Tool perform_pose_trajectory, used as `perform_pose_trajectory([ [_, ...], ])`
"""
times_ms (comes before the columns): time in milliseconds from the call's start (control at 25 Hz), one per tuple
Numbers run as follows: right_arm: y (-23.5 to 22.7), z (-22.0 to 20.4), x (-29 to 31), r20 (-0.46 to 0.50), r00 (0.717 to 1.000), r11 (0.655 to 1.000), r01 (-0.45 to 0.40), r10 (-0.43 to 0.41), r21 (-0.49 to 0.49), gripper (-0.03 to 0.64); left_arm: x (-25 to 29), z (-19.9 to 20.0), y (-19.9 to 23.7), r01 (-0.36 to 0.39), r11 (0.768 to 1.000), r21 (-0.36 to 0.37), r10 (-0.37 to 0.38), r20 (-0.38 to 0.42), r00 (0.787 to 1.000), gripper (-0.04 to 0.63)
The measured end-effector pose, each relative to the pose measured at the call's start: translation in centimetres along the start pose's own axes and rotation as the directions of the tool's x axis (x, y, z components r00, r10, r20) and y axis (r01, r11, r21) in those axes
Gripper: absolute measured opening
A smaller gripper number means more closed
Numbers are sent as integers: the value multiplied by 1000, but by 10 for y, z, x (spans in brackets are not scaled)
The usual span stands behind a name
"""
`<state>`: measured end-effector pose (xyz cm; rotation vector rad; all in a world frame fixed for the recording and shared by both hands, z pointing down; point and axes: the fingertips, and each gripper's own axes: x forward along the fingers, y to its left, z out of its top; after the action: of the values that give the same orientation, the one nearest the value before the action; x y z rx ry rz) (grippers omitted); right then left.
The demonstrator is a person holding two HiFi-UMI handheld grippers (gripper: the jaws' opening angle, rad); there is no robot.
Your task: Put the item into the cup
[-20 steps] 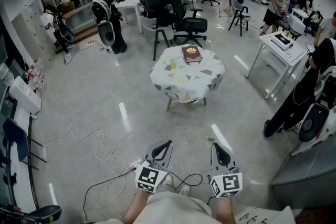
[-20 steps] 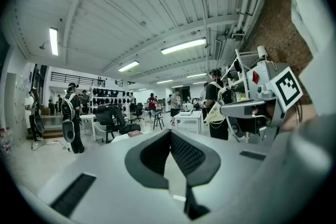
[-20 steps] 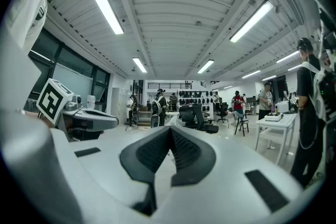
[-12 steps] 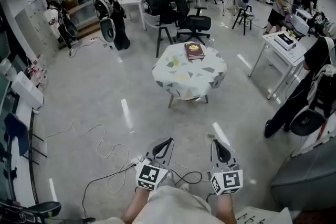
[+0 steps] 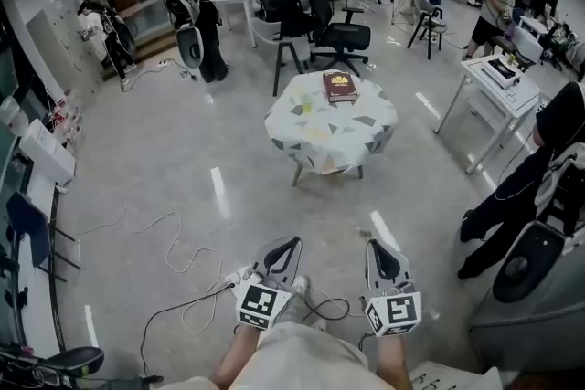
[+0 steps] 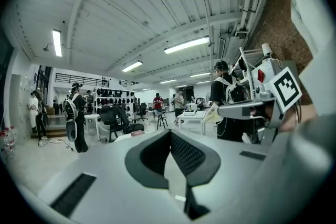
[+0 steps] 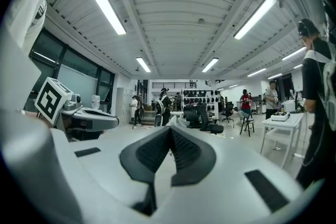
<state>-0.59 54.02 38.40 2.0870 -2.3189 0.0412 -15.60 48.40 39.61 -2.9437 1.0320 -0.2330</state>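
The cup [image 5: 303,109], small and pale yellow-green, stands on the round patterned tabletop [image 5: 361,125] well ahead of you, at 12 o'clock from your hands. It sits toward the tabletop's far left part, near a dark red book [image 5: 339,88] and at about 8 o'clock from it. The item meant for the cup is too small to pick out at this range.

Your left gripper [image 5: 289,245] is low in the head view at about 6 o'clock, well apart from the tabletop. Its jaws are pressed together at the tips with nothing between them. Your right gripper [image 5: 376,245] is just beside it at 3 o'clock, its jaws likewise closed tip to tip and empty. Both point toward 12 o'clock, across bare grey floor, and each marker cube [image 5: 260,306] lies close to your body.

Loose cables [image 5: 183,260] trail over the floor at 9 o'clock from the left gripper. Beyond the tabletop, at 12 o'clock, is a black office chair [image 5: 334,32]. A white desk [image 5: 498,82] stands at 2 o'clock, and a person in black [image 5: 521,187] stands at 3 o'clock
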Motion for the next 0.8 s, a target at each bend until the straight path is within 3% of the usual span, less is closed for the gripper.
perform_pose_trajectory([
  [280, -16, -8, 36, -20, 1000, 1000, 1, -1, -10, 5, 32, -5, 22, -1, 1000, -16, 1, 8, 1000, 12],
  [800, -40, -6, 139, -53, 998, 998, 44, -46, -38, 5, 115, -6, 100, 42, 999, -23, -42, 0, 999, 12],
])
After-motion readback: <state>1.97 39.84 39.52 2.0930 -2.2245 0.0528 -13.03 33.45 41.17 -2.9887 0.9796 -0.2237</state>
